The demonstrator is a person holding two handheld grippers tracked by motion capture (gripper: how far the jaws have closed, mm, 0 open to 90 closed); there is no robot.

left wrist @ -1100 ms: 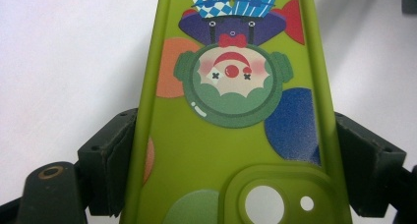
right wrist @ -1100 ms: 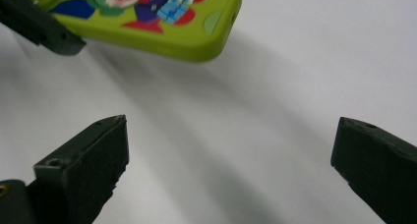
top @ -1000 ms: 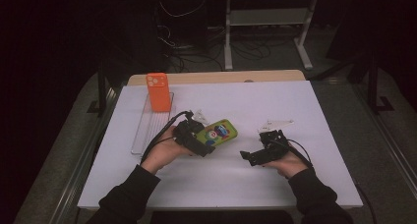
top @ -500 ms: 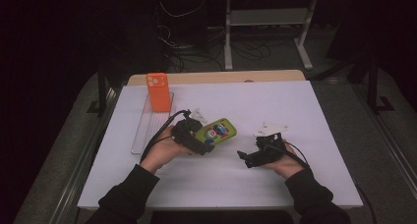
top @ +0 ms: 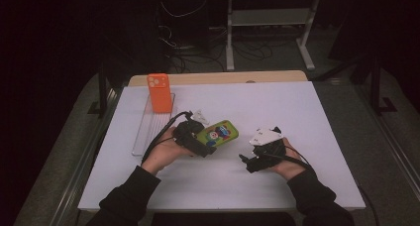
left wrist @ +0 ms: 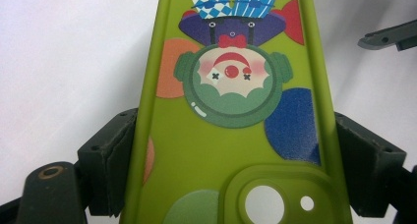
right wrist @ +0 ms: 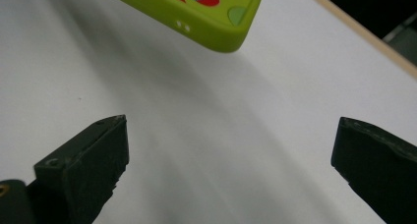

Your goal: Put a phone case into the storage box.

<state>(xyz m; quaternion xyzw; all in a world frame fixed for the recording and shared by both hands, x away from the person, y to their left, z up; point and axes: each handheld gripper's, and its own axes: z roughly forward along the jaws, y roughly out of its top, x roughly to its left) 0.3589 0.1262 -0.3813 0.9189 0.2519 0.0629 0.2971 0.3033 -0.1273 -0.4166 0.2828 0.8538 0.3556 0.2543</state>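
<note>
A green phone case (top: 218, 134) with a clown picture hangs just above the white table, held flat by its camera-hole end. My left gripper (top: 204, 142) is shut on it. In the left gripper view both pads press the two long edges of the case (left wrist: 231, 111). My right gripper (top: 248, 164) rests low over the table to the right of the case, pointing left at it, a short gap away. The right gripper (right wrist: 231, 170) is open with nothing but bare table between its pads, and the case's far end (right wrist: 196, 13) floats ahead of it.
An orange phone case (top: 159, 92) stands upright at the back end of a clear plastic rack (top: 148, 129) on the table's left side. The table's wooden back edge (top: 218, 78) lies behind. The right gripper's tip (left wrist: 388, 37) shows at the far right in the left gripper view.
My right gripper has slid a little to the left and toward the near edge. The left gripper and the green case have kept still.
</note>
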